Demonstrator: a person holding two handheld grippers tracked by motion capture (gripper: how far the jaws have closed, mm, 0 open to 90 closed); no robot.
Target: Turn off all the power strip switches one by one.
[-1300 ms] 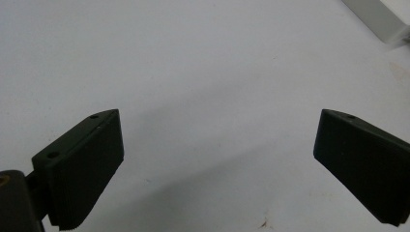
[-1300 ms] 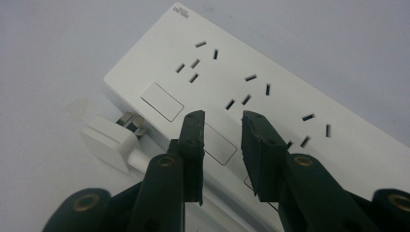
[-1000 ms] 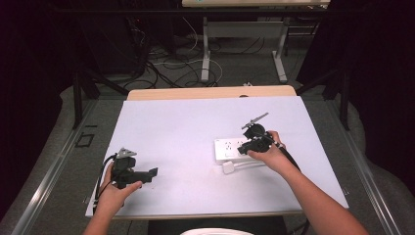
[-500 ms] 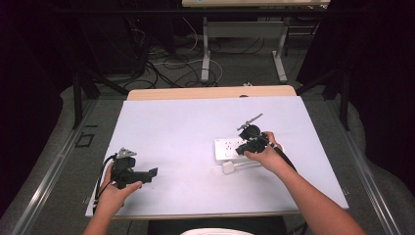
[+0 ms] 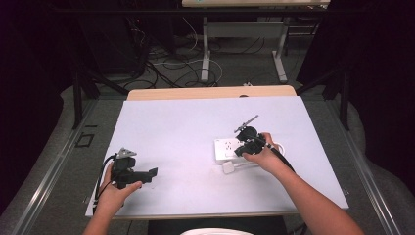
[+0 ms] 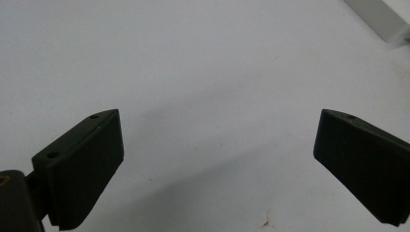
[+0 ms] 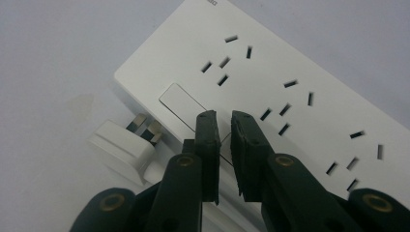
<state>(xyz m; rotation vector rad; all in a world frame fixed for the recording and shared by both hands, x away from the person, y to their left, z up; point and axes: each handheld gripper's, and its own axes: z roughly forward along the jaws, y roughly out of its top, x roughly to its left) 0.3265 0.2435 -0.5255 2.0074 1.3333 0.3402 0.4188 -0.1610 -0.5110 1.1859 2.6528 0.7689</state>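
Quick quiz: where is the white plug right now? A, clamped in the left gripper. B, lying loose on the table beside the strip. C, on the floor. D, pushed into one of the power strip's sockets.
B: in the right gripper view the white plug lies on the table next to the power strip, its metal prongs bare and in no socket.

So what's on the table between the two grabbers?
Nothing: the high view shows bare white table between the left gripper and the power strip under the right gripper.
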